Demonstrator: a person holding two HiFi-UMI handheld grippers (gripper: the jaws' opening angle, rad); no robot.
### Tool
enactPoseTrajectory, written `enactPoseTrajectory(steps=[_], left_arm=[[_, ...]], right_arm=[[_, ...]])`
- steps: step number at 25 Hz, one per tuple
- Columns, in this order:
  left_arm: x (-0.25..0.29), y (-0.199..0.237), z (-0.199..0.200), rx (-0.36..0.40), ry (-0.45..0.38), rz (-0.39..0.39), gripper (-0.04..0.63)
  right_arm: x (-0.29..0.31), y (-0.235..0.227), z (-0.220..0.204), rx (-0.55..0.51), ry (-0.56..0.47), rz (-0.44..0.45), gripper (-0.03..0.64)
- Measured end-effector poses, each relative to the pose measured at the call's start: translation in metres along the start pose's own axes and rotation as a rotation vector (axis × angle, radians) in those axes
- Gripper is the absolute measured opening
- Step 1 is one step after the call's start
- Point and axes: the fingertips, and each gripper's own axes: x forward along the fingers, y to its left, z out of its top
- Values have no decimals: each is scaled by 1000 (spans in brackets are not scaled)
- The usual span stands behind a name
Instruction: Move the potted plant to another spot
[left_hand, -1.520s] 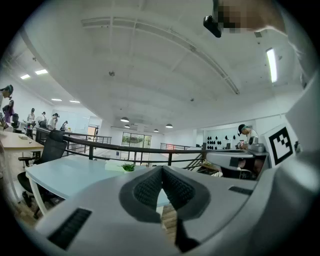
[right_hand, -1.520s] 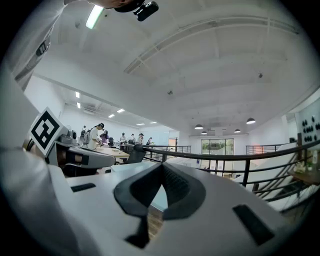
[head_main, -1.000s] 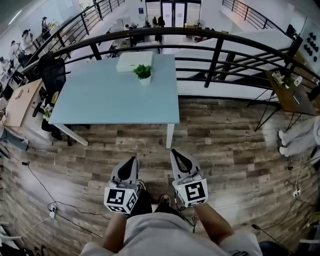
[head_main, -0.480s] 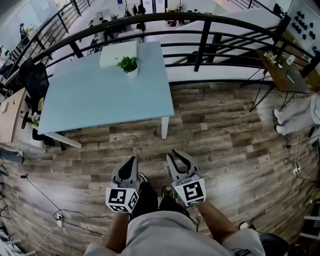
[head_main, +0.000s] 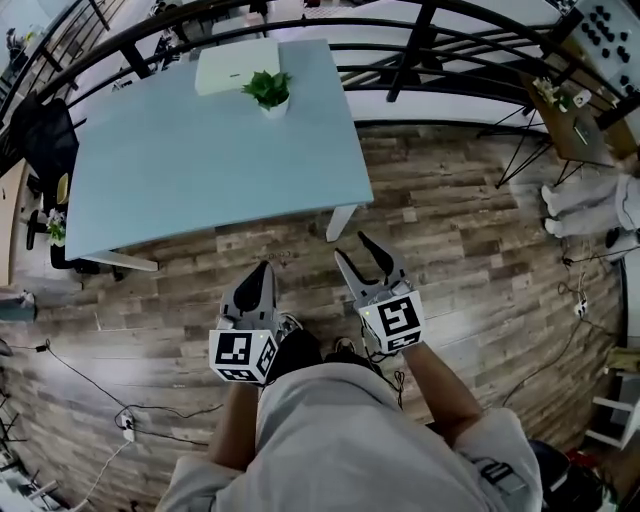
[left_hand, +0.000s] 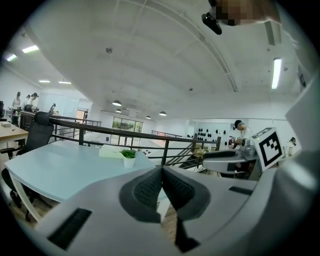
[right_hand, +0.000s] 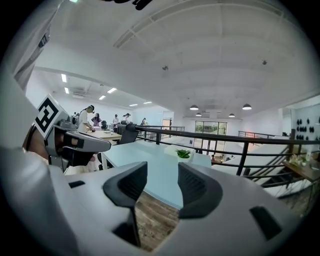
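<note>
I hold both grippers side by side, low before my body. My left gripper (head_main: 262, 272) has its jaws pressed together, empty. My right gripper (head_main: 353, 250) has just been opening its jaws, with nothing between them. Below is wood floor (head_main: 460, 260). The potted plant (head_main: 268, 92) stands well apart on the pale blue table (head_main: 200, 170), beside a white box (head_main: 235, 68), near a black railing (head_main: 412, 50).

Pale blue table (head_main: 200, 170), white box (head_main: 235, 68), black railing (head_main: 413, 50)
</note>
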Motion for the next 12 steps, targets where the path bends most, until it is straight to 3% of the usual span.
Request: enactPoseTrajectory(steps=[8, 12], left_arm=[[12, 78, 2, -24, 42, -45, 12], [26, 96, -3, -55, 65, -50, 12]], right_arm=[[65, 8, 12, 51, 63, -26, 259], [81, -8, 4, 110, 130, -72, 261]])
